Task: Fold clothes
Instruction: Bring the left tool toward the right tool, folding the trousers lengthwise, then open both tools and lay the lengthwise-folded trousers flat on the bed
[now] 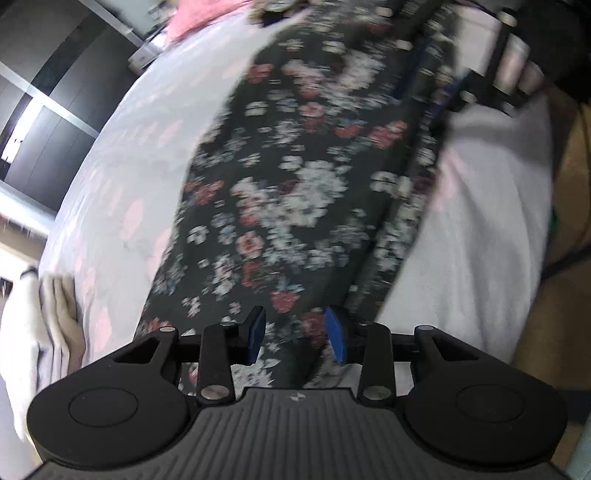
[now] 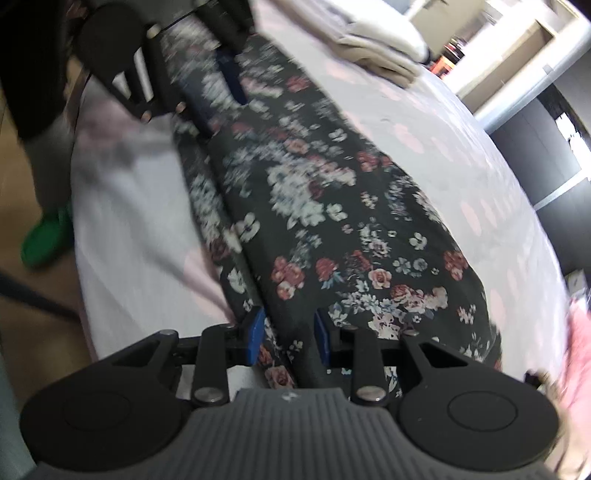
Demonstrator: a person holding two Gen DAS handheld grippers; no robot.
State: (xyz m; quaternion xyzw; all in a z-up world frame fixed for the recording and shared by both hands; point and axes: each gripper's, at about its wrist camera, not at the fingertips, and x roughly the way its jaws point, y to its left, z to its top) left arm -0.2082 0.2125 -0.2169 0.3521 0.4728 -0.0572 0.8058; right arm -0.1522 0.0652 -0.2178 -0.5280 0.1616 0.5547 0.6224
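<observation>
A dark floral garment (image 1: 295, 192) lies lengthwise on the bed, folded into a long band. My left gripper (image 1: 296, 336) sits over one end of it, blue pads apart, with the cloth passing under the gap. At the opposite end, my right gripper (image 2: 287, 334) is also open, and a folded edge of the floral garment (image 2: 332, 206) runs between its fingers. Each gripper shows blurred in the other's view: the right gripper (image 1: 436, 77) at the top right, held by a hand (image 1: 524, 70), and the left gripper (image 2: 214, 96) at the top left.
The bed sheet (image 1: 140, 177) is white with pink spots. A stack of folded pale clothes (image 2: 376, 44) lies at the bed's far side. Pink cloth (image 1: 199, 18) lies by the other end. A green shoe (image 2: 44, 240) stands on the wooden floor beside the bed.
</observation>
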